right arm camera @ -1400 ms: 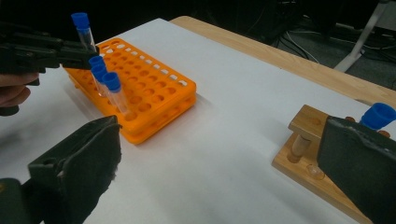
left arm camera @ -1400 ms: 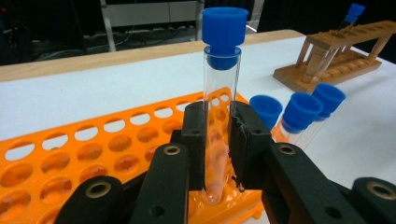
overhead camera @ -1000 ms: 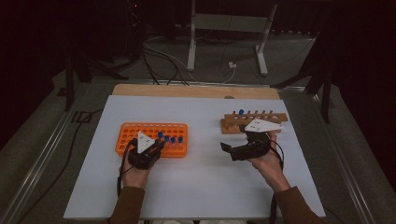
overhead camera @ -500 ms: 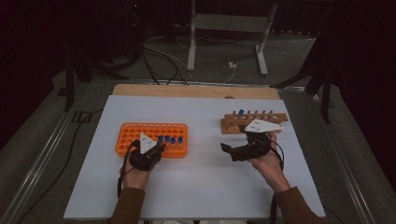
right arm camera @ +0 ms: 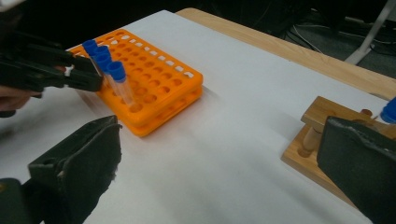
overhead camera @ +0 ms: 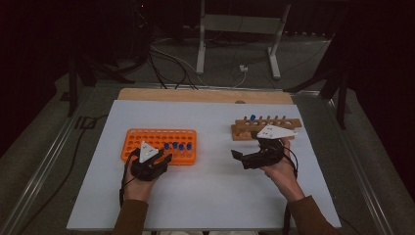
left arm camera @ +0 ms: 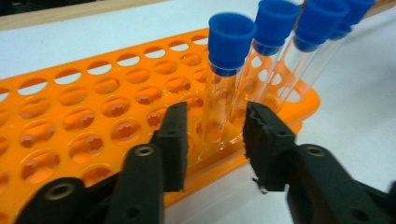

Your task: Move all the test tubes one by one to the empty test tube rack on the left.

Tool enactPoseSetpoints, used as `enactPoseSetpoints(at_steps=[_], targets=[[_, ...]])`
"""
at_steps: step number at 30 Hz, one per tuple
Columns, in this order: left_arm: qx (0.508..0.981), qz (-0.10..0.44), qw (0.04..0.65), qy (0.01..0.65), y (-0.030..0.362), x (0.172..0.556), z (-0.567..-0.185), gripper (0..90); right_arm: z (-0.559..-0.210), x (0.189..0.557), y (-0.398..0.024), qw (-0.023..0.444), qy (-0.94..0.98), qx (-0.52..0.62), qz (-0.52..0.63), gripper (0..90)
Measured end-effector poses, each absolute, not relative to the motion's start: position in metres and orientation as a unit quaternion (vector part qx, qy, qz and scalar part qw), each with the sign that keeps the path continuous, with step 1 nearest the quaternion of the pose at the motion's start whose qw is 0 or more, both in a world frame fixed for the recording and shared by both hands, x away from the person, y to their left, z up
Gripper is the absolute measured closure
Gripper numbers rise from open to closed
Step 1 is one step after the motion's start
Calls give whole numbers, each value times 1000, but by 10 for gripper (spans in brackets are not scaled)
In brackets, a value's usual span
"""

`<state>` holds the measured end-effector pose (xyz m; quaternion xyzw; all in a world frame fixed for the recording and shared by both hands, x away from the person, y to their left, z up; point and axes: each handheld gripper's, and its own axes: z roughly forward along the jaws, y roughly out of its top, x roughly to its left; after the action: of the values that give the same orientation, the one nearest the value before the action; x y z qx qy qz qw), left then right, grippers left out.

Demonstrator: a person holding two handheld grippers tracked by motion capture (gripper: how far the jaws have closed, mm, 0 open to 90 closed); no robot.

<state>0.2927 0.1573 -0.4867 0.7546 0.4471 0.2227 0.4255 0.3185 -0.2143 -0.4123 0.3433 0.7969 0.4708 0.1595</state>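
My left gripper (left arm camera: 212, 140) has just been opening, and its jaws now stand apart on either side of the nearest blue-capped tube (left arm camera: 225, 79), which sits upright in the orange rack (left arm camera: 93, 121) beside three others, so I judge four tubes moved. My right gripper (overhead camera: 244, 159) waits open and empty near the wooden rack (overhead camera: 266, 126), where one blue-capped tube (overhead camera: 252, 118) remains.

- We place this in a laboratory test bench.
- We note an orange plastic test-tube rack (overhead camera: 159, 145) holding clear blue-capped tubes (left arm camera: 227, 79).
- We note a wooden tube stand (overhead camera: 265, 127), white tabletop (overhead camera: 205, 196), trailing floor cables (overhead camera: 166, 63).
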Motion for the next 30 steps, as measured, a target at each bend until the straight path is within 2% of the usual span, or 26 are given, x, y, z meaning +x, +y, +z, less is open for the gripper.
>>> enactPoseSetpoints(at_steps=[4,7,12,17,24,28,30], targets=[[741,213,460,441,170,286,-479,567,-412,318,-217,161,796,344,471,0],[726,210,486,440,180,280,-471,503,-411,319,-218,162,795,346,472,0],[707,222,507,440,188,266,-462,340,-408,319,-220,161,790,349,477,0],[695,236,511,446,193,256,-456,220,-404,321,-223,165,784,355,482,0],[687,246,506,460,200,251,-452,161,-388,320,-225,183,778,354,485,0],[689,245,498,467,201,252,-451,30,-381,324,-227,194,773,359,486,0],[691,249,492,468,202,252,-451,8,-377,326,-227,198,771,361,486,0]])
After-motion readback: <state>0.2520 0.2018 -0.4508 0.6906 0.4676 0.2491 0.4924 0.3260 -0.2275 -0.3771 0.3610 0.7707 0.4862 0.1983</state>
